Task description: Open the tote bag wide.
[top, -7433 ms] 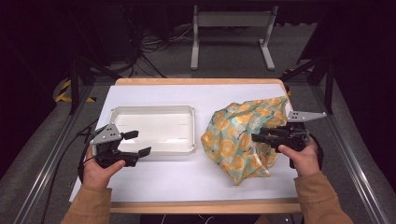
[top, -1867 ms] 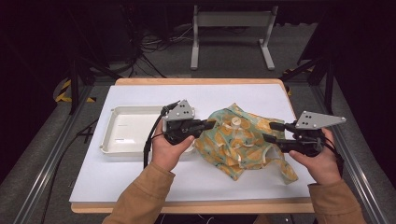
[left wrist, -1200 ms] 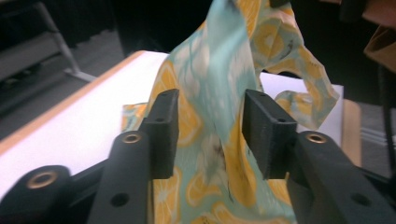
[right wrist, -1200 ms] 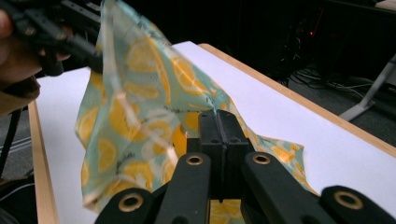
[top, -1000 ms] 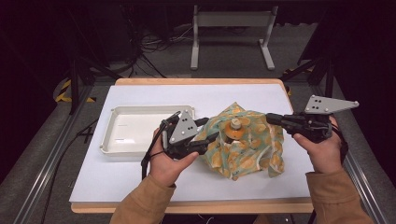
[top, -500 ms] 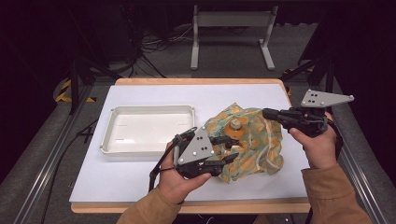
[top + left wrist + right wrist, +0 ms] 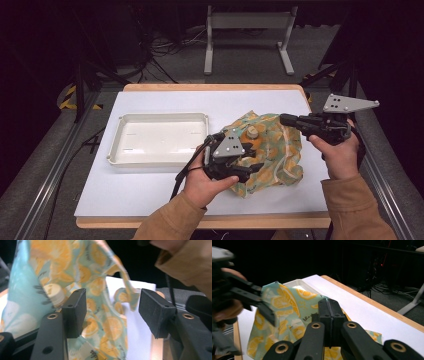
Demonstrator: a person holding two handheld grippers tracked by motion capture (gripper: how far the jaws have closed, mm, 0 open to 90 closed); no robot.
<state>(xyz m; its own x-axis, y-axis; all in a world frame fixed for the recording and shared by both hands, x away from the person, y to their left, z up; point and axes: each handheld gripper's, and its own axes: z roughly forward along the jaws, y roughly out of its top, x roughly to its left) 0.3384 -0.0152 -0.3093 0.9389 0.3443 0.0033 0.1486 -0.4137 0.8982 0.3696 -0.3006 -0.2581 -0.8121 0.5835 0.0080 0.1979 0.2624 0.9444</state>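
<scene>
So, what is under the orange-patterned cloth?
A round cork-like top pokes out through the cloth, so some object stands under it. Its body is covered and cannot be identified. The white tray beside it holds nothing.

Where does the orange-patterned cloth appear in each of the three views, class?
High view: the cloth lies crumpled right of centre, beside the white tray.
Left gripper view: it hangs across the left and centre, between the open jaws.
Right gripper view: left of centre, behind the shut jaws.
Shared landmark: the white table sheet.
</scene>
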